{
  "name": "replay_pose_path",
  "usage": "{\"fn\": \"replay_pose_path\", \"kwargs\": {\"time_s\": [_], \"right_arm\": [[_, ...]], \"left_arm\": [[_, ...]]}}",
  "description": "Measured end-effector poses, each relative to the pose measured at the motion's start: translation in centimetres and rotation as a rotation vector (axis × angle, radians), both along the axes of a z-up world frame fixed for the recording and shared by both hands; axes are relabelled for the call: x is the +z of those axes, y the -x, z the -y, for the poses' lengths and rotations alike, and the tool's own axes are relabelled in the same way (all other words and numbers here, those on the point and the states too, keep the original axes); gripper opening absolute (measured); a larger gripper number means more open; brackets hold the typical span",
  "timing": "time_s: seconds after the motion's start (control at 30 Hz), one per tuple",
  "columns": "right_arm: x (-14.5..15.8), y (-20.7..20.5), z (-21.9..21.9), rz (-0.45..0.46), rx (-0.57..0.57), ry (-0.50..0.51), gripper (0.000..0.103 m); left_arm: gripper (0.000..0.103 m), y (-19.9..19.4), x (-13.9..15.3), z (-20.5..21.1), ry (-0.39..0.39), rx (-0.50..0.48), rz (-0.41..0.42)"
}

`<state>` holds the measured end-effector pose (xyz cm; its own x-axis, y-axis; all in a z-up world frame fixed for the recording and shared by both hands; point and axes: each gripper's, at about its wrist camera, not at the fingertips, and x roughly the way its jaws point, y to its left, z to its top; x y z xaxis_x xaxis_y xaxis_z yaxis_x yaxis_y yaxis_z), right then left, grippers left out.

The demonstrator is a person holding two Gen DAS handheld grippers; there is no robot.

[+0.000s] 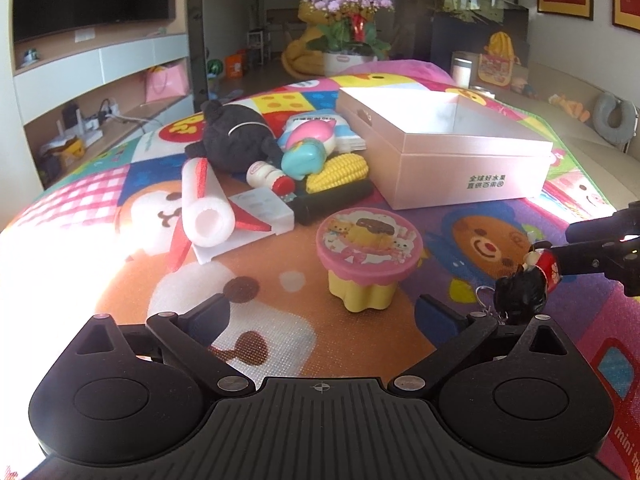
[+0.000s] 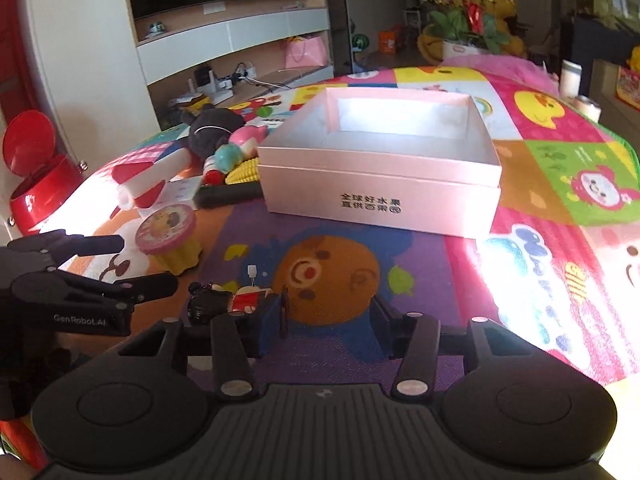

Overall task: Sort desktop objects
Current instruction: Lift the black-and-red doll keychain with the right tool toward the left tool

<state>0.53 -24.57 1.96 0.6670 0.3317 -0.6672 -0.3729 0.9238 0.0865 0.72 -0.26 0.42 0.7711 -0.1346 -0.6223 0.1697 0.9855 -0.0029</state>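
Note:
An open pink box (image 1: 460,156) sits on the colourful mat, also in the right wrist view (image 2: 380,184). A pink-lidded yellow cup toy (image 1: 366,258) stands just ahead of my open, empty left gripper (image 1: 320,312). A pile of toys lies left of the box: black plush (image 1: 236,136), toy corn (image 1: 340,170), white foam roll (image 1: 204,204). A small black-and-red keychain doll (image 2: 228,300) lies on the mat beside the left finger of my open right gripper (image 2: 328,312). The doll also shows in the left wrist view (image 1: 528,284).
The mat (image 1: 280,320) covers the whole table. A red bin (image 2: 36,184) stands off the table's left edge. A flower pot (image 1: 348,28) stands beyond the far edge. My left gripper shows in the right wrist view (image 2: 144,268), near the cup toy.

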Motion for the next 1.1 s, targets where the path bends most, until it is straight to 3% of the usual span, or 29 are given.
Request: {"fn": "replay_pose_path", "kwargs": {"time_s": [0.17, 0.3, 0.4, 0.47, 0.57, 0.67, 0.83, 0.93, 1.1], "right_arm": [[0.8, 0.9, -1.6, 0.069, 0.108, 0.076, 0.053], [0.5, -0.1, -1.5, 0.098, -0.014, 0.176, 0.053], [0.0, -1.4, 0.0, 0.036, -0.106, 0.141, 0.062], [-0.2, -1.8, 1.0, -0.006, -0.139, 0.086, 0.079], [-0.2, -2.0, 2.2, -0.052, -0.165, -0.010, 0.085], [-0.4, -1.8, 2.3, -0.050, -0.179, -0.025, 0.087], [-0.9, -0.9, 0.8, 0.019, -0.146, 0.089, 0.089], [-0.9, -1.1, 1.5, -0.026, -0.135, 0.012, 0.098], [-1.5, -0.8, 2.3, -0.052, -0.150, -0.039, 0.100]], "left_arm": [[0.102, -0.3, -0.1, -0.6, 0.026, 0.040, -0.021], [0.102, -0.3, -0.2, -0.9, 0.046, 0.042, -0.028], [0.102, -0.1, -0.2, -0.7, 0.035, 0.029, -0.022], [0.102, -0.1, -0.2, -0.6, 0.032, 0.029, -0.021], [0.102, 0.0, -0.1, -0.6, 0.036, 0.030, -0.016], [0.102, 0.4, 0.2, -0.3, 0.025, 0.009, -0.001], [0.102, 2.2, 1.1, 1.7, 0.001, -0.111, 0.010], [0.102, 3.2, 1.8, 4.0, -0.032, -0.216, 0.037], [0.102, 3.1, 1.9, 8.5, -0.140, -0.322, 0.069]]}}
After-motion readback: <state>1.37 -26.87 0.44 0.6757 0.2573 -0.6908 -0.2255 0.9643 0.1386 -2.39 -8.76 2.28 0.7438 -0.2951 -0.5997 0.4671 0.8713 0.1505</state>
